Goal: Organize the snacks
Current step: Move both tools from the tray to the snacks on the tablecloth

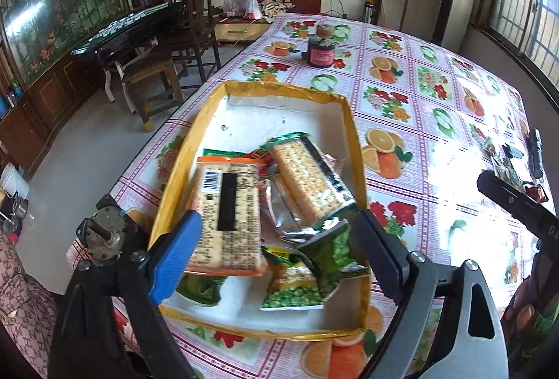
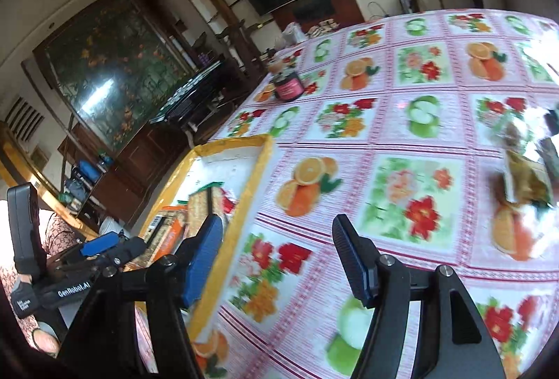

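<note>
A white tray with a yellow rim (image 1: 353, 120) stands near the table's left edge. Several snack packs lie in it: an orange cracker pack (image 1: 227, 204), a green cracker pack (image 1: 307, 180), a silver foil wrapper (image 1: 290, 214) and a green pea packet (image 1: 297, 284). My left gripper (image 1: 276, 221) hovers over the tray's near half, jaws wide and pressing on nothing. My right gripper (image 2: 276, 221) hangs open over the fruit-print tablecloth (image 2: 401, 190), just right of the tray's rim (image 2: 244, 204), with nothing between its fingers. More loose snacks (image 2: 527, 180) lie at the far right, blurred.
A dark jar with a pink label (image 1: 320, 54) stands at the far side of the table. A black torch-like cylinder (image 1: 534, 152) lies by the loose snacks (image 1: 506, 169). Wooden chairs (image 1: 195, 15) stand beyond the table's left edge. A patterned sleeve (image 1: 21, 302) shows at lower left.
</note>
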The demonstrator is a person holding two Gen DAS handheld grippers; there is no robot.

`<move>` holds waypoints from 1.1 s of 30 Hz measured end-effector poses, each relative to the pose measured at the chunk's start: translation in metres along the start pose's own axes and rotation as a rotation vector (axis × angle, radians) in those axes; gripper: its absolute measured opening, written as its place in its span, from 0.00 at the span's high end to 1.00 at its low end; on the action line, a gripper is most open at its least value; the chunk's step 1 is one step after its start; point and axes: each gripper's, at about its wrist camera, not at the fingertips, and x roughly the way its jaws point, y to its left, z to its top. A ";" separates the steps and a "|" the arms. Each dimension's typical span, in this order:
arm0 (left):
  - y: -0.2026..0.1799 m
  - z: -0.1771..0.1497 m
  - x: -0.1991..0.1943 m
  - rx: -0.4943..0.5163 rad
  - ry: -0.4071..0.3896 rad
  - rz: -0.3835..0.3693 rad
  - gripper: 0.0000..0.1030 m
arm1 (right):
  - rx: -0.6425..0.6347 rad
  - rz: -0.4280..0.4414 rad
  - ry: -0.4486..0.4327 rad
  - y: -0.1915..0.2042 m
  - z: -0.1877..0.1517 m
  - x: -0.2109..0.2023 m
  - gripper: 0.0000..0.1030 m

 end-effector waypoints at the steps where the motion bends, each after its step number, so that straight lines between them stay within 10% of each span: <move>1: -0.005 -0.001 -0.001 0.007 0.000 -0.005 0.13 | 0.013 -0.009 -0.004 -0.007 -0.002 -0.005 0.35; 33: -0.175 -0.019 -0.008 0.324 0.047 -0.210 0.11 | 0.280 -0.251 -0.171 -0.143 -0.040 -0.125 0.31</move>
